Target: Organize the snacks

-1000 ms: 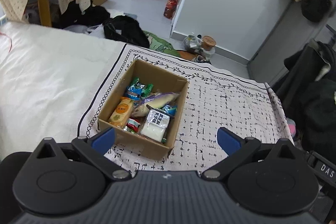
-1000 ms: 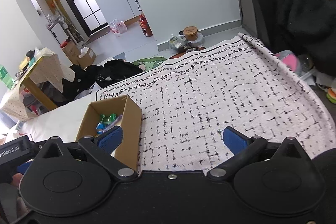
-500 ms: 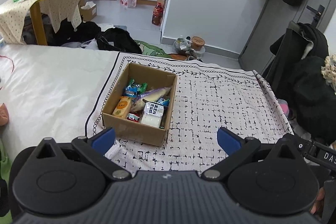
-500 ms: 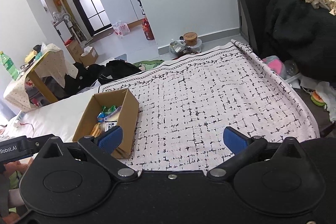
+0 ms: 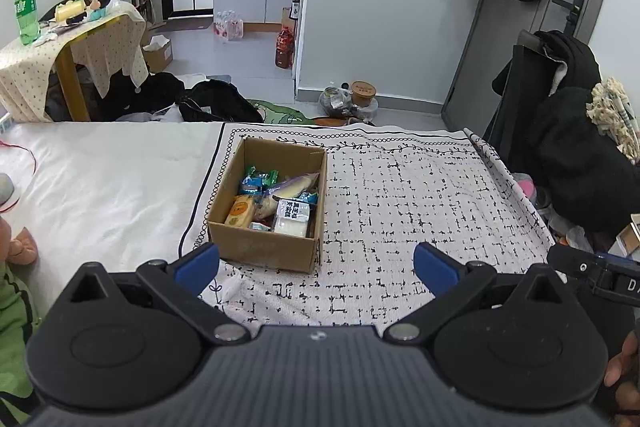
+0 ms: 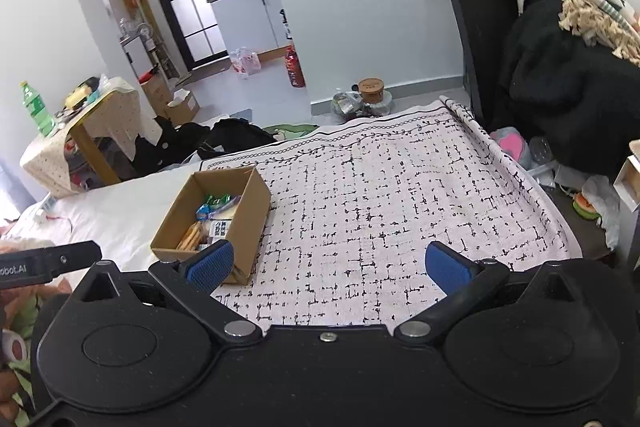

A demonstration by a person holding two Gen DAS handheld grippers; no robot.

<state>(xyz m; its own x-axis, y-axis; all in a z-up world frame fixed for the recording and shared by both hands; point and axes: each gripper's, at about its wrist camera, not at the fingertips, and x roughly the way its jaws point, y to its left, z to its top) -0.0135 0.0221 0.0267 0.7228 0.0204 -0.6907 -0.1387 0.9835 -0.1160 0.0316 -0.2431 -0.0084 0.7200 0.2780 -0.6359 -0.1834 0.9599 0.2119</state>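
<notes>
Both the left tongs (image 5: pixel 316 264) and right tongs (image 6: pixel 326 265) gape wide, gripping nothing. The brown cardboard box (image 5: pixel 264 251) of wrapped snacks (image 5: pixel 276 203) sits on the black-patterned white cloth (image 5: pixel 400 211).

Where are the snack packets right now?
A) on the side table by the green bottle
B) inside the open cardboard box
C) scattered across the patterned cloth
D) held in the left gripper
B: the snack packets lie together inside the open cardboard box on the patterned cloth, while the left gripper and right gripper are both open and hold nothing.
</notes>
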